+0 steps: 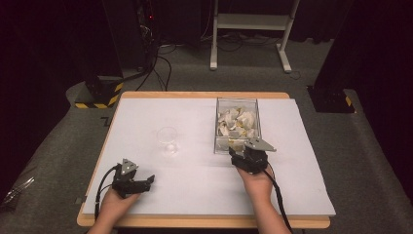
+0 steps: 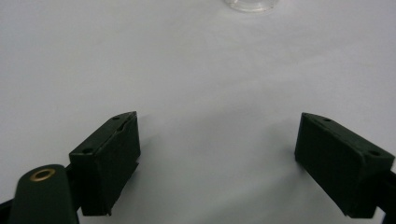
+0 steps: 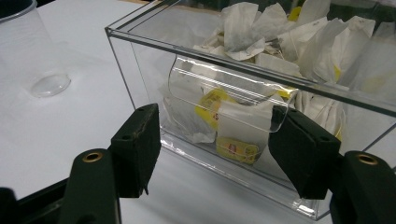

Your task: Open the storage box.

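We've got the right tongs (image 1: 242, 157) at lower centre of the high view, right up against the near end of the clear box (image 1: 237, 125) of tea bags (image 1: 238, 120). Its jaws stand apart around the dispenser slot, gripping nothing (pads don't seem to press anything). The box's long axis runs away toward the top of frame. Left tongs (image 1: 146, 181), lower left, hang released over bare counter (image 1: 195, 185), with the cup (image 1: 167, 140) just above them.

A clear plastic box (image 1: 237, 103), upright and open-topped, holds a heap of white tea bags (image 1: 237, 121).
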Demonstrator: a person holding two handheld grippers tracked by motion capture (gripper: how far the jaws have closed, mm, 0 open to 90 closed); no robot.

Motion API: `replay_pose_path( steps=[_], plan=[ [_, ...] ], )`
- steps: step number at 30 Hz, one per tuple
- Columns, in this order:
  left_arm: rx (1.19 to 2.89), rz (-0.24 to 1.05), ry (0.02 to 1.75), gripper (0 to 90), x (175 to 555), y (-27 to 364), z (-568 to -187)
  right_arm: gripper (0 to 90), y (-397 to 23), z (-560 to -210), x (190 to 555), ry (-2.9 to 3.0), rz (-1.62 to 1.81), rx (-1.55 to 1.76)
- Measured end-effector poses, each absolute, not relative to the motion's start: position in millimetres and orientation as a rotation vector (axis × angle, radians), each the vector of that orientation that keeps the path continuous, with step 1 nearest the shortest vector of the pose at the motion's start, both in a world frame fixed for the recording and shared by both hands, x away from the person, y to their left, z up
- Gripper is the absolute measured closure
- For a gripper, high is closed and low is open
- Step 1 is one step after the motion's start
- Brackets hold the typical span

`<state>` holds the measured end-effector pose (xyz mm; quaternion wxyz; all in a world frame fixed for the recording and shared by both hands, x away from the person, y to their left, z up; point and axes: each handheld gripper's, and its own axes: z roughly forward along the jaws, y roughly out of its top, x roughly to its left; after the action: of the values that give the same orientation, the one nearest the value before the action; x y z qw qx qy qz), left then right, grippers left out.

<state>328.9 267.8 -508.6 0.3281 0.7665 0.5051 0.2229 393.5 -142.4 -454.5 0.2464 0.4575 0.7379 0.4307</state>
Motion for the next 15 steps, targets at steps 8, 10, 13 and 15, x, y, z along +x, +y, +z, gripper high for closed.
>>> replay_pose_path(
  steps=[8, 10, 13, 15],
  plan=[
    [2.006, 0.585, 1.323, 14.7, 329, 268, -509, 34.8, -144, -455, 384, 2.017, 1.183, 1.230],
    [2.007, 0.585, 1.323, 14.7, 329, 268, -509, 34.5, -143, -455, 381, 2.016, 1.181, 1.232],
    [2.007, 0.585, 1.323, 14.7, 329, 268, -509, 34.5, -143, -456, 376, 2.014, 1.186, 1.228],
    [2.007, 0.584, 1.322, 14.7, 329, 268, -509, 34.5, -144, -456, 374, 2.015, 1.185, 1.222]
  ],
)
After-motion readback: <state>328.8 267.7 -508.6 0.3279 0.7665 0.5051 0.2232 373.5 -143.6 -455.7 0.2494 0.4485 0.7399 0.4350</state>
